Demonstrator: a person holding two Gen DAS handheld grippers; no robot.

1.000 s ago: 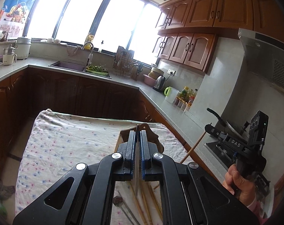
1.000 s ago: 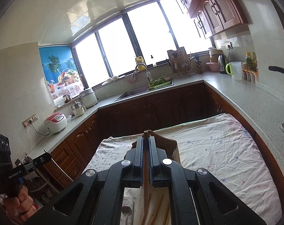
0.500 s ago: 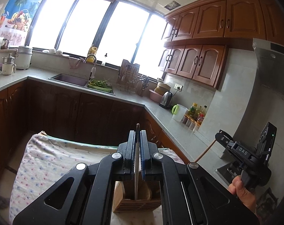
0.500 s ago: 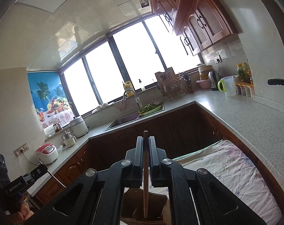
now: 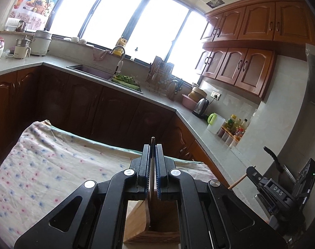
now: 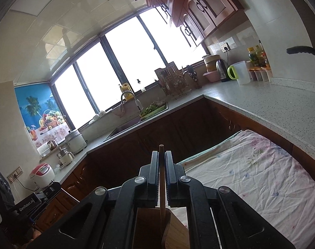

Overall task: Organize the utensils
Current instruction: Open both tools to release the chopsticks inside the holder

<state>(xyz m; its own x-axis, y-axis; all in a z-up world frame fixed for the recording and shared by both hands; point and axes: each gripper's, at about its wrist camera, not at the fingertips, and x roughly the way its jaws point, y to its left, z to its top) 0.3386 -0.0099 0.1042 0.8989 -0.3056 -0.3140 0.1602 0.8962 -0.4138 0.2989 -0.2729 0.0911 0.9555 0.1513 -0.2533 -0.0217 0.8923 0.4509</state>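
Utensils: a thin pale stick (image 5: 151,178) is pinched upright in the left gripper (image 5: 152,166); a wooden chopstick (image 6: 162,178) is pinched upright in the right gripper (image 6: 161,174).
Left tongs: jaws closed tight on the pale stick, whose dark tip pokes just above the pads.
Right tongs: jaws closed tight on the chopstick, whose top end rises above the pads.
Holder: a wooden utensil box (image 5: 155,224) sits directly under both grippers on the floral cloth (image 5: 53,166); each stick's lower end reaches down into it, though the exact slot is hard to tell.
Left view only: the right gripper (image 5: 261,181) out at the side, its chopstick slanting below it.
Right view only: the left gripper body (image 6: 28,205) at the lower left, with part of a hand (image 6: 32,233), probably.
Background: counter (image 6: 271,103), sink (image 5: 91,70).
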